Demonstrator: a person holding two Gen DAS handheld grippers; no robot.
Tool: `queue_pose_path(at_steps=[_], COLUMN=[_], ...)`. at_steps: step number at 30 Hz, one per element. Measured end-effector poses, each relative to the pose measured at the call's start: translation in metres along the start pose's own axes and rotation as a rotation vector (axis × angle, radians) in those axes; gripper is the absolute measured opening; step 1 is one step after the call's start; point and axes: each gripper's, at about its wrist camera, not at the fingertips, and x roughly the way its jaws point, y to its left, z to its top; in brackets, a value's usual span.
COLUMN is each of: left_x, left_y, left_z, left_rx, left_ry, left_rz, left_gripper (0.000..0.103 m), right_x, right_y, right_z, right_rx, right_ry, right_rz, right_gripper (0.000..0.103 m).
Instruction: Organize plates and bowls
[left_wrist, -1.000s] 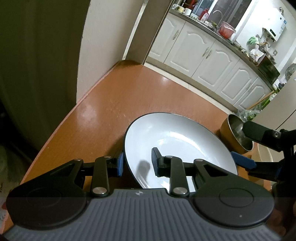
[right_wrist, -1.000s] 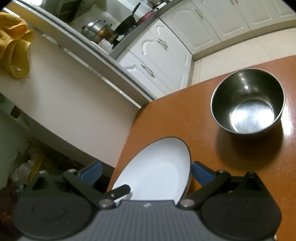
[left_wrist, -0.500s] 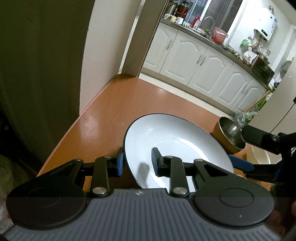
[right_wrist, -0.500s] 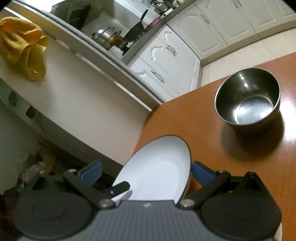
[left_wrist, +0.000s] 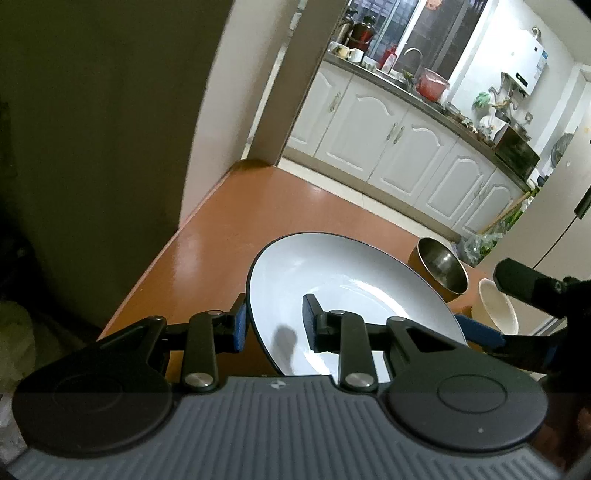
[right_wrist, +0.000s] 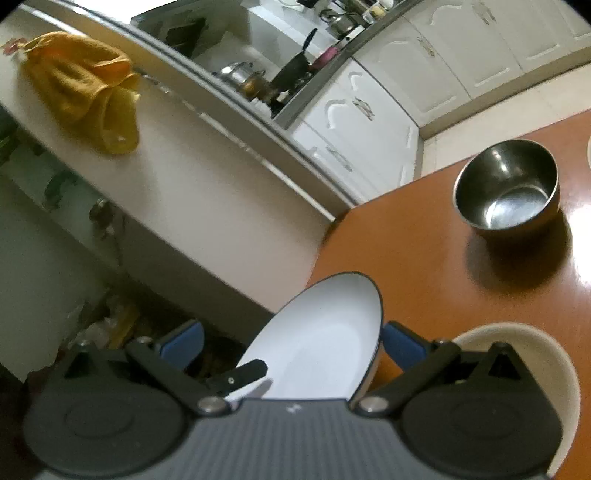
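One white dark-rimmed plate (left_wrist: 354, 280), pinched by left tongs (left_wrist: 274, 325); right tongs (right_wrist: 291, 341) spread wide. One steel bowl (right_wrist: 508, 188), one cream bowl (right_wrist: 532, 343) on orange bench (left_wrist: 229, 236). No legible writing.

A home kitchen, no doubt about it: white cabinets (left_wrist: 402, 147) with arched panel doors run along the far wall under a dark countertop (left_wrist: 436, 103) crowded with mugs, bottles and a red tub by the tap (left_wrist: 413, 55). On the other side, a black frying pan (right_wrist: 295, 66) and a steel pot (right_wrist: 236, 72) sit on the counter, and a yellow towel (right_wrist: 88, 88) hangs on a pale wall. Up close, an orange-brown table (left_wrist: 236, 240) carries a steel bowl (right_wrist: 508, 188).
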Motion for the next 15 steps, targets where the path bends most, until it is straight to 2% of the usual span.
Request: queue_pose_path(at_steps=[15], left_x=[-0.026], left_y=[0.019], left_z=[-0.021], left_rx=[-0.029], left_ry=[-0.043], left_rz=[0.023], left_gripper=[0.031], right_x=[-0.022], right_y=[0.039], right_z=[-0.052], right_rx=[-0.058], right_ry=[0.016], right_rz=[0.052], right_gripper=[0.103])
